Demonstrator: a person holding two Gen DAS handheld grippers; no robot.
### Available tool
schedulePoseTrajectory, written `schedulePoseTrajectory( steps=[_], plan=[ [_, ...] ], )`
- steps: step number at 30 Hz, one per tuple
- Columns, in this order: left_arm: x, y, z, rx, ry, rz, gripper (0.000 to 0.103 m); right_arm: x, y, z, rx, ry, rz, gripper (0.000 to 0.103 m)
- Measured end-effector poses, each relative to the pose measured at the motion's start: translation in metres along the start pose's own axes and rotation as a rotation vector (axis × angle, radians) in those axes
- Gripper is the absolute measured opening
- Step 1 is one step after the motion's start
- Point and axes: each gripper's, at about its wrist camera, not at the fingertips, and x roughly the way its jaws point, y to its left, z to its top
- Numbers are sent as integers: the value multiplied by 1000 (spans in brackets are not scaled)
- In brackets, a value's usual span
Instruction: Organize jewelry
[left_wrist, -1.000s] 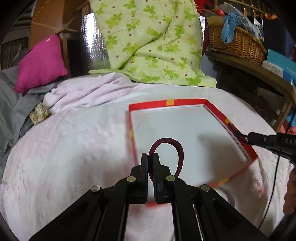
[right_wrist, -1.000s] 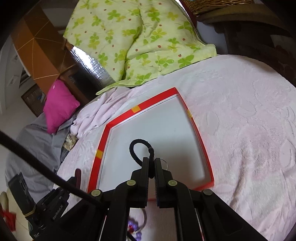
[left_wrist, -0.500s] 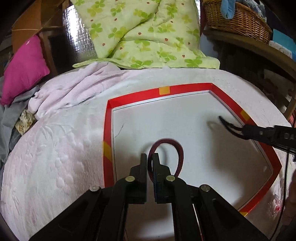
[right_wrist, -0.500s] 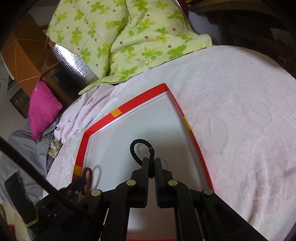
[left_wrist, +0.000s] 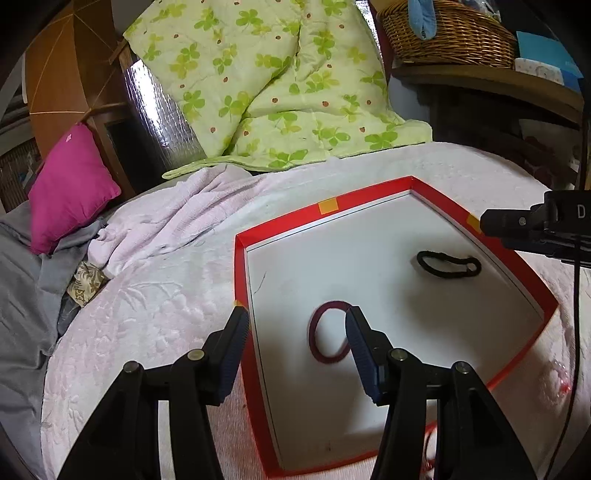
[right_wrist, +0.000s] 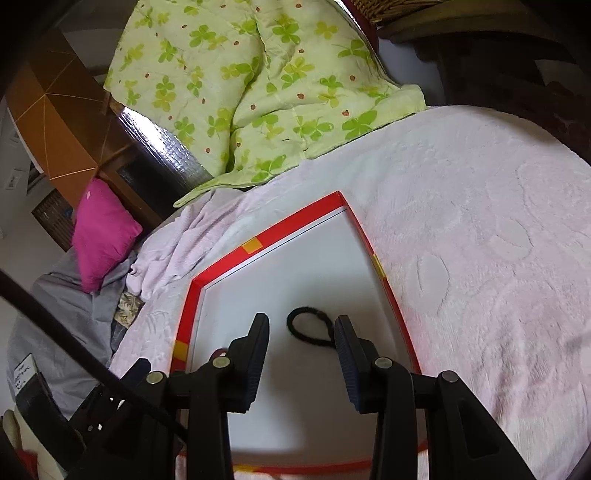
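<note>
A shallow box lid with a red rim (left_wrist: 242, 266) and white floor lies on the pink bedspread; it also shows in the right wrist view (right_wrist: 303, 218). A maroon hair band (left_wrist: 325, 338) lies flat on its floor, between and just beyond the fingers of my open, empty left gripper (left_wrist: 295, 325). A black hair band (left_wrist: 448, 264) lies near the lid's right side. In the right wrist view the black hair band (right_wrist: 310, 328) lies just beyond my open, empty right gripper (right_wrist: 301, 330).
A pink bedspread (right_wrist: 480, 258) covers the bed. A green clover quilt (left_wrist: 280, 85) and a magenta pillow (left_wrist: 70, 188) lie at the back. A wicker basket (left_wrist: 447, 33) stands on a wooden shelf at the back right. Grey cloth (left_wrist: 22, 302) lies at left.
Both grippers have opened and let go of their hair bands, which now lie on the lid's white floor. Both grippers have drawn back slightly.
</note>
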Motion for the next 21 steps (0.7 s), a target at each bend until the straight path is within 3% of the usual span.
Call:
schedulePoseTrajectory(
  steps=[21],
  plan=[
    [-23,20,-11,-43,-8,23,56,-5,31,-20,-61,30,-8,40]
  ],
)
